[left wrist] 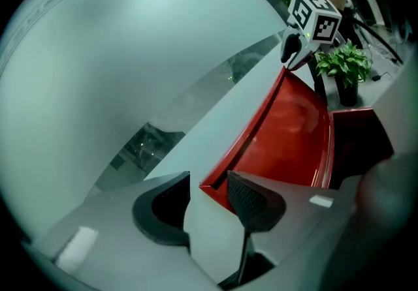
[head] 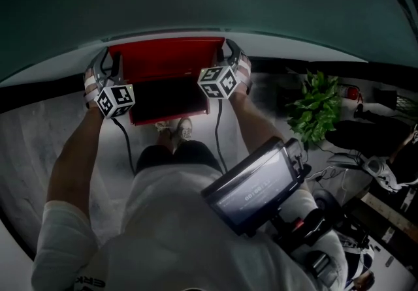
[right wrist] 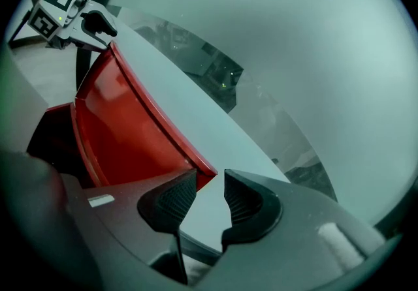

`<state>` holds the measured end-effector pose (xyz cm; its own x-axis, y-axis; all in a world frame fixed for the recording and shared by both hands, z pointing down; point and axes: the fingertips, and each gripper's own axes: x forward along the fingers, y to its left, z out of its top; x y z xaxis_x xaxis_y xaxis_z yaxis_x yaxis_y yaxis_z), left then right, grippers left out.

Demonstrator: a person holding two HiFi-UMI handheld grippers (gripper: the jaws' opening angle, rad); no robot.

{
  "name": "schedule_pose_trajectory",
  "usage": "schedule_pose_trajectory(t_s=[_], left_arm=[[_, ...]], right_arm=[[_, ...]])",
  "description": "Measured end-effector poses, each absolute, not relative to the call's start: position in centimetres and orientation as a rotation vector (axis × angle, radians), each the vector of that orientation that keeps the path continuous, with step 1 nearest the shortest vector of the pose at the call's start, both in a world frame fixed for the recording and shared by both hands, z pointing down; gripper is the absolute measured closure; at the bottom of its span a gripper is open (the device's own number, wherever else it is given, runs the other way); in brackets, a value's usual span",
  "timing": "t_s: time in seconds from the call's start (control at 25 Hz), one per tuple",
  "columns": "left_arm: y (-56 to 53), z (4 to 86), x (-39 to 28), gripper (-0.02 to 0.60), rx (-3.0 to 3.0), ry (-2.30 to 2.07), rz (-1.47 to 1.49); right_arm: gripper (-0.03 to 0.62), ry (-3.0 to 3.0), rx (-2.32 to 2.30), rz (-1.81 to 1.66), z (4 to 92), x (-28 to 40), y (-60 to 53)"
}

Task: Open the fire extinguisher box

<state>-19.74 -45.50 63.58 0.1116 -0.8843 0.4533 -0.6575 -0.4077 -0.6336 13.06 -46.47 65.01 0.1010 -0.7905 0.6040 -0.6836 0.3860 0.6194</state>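
Our left gripper (left wrist: 209,195) and right gripper (right wrist: 209,192) hold jaws spread around the corners of the raised red metal lid (head: 163,58) at upper centre; we'd withdraw slowly.

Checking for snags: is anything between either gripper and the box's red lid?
Nothing visible does. The left gripper and the right gripper each sit right at a corner of the red lid, jaws apart, with that corner in the gap.
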Motion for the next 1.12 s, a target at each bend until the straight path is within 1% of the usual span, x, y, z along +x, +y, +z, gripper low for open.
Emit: schedule_pose_trajectory(t_s=[0.12, 0.2, 0.32, 0.36, 0.44, 0.68, 0.84, 1.12], left_arm=[[-45.1, 63.0, -20.6, 0.416, -2.155, 1.575, -1.135], [-44.6, 62.9, -21.0, 0.46, -2.19, 1.63, -1.103], [-43.1, 62.8, -20.8, 0.528, -2.223, 1.693, -1.068], [-42.5, 62.7, -20.6, 0.56, -2.235, 1.707, -1.06], [-41.3, 62.4, -20.5, 0.578, -2.261, 1.746, -1.046], [-37.1, 62.0, -20.0, 0.578, -2.335, 1.861, -1.004], [-32.6, 61.3, -17.6, 0.578, -2.362, 1.913, -0.953], [-22.9, 55.6, -11.8, 0.578, -2.406, 2.042, -0.739]], right_arm=[[0.458, -1.64, 1.378, -0.11, 63.6, 12.7, -45.9], [0.502, -1.675, 1.407, -0.069, 63.1, 12.4, -45.5], [0.547, -1.717, 1.438, -0.011, 62.7, 11.9, -44.4], [0.564, -1.725, 1.446, 0.009, 62.7, 11.7, -44.0], [0.58, -1.745, 1.454, 0.05, 62.5, 11.1, -43.2], [0.58, -1.866, 1.439, 0.166, 62.3, 8.8, -39.9], [0.582, -1.968, 1.444, 0.238, 61.3, 8.9, -35.7], [0.582, -2.153, 1.447, 0.289, 56.1, 11.1, -25.9]])
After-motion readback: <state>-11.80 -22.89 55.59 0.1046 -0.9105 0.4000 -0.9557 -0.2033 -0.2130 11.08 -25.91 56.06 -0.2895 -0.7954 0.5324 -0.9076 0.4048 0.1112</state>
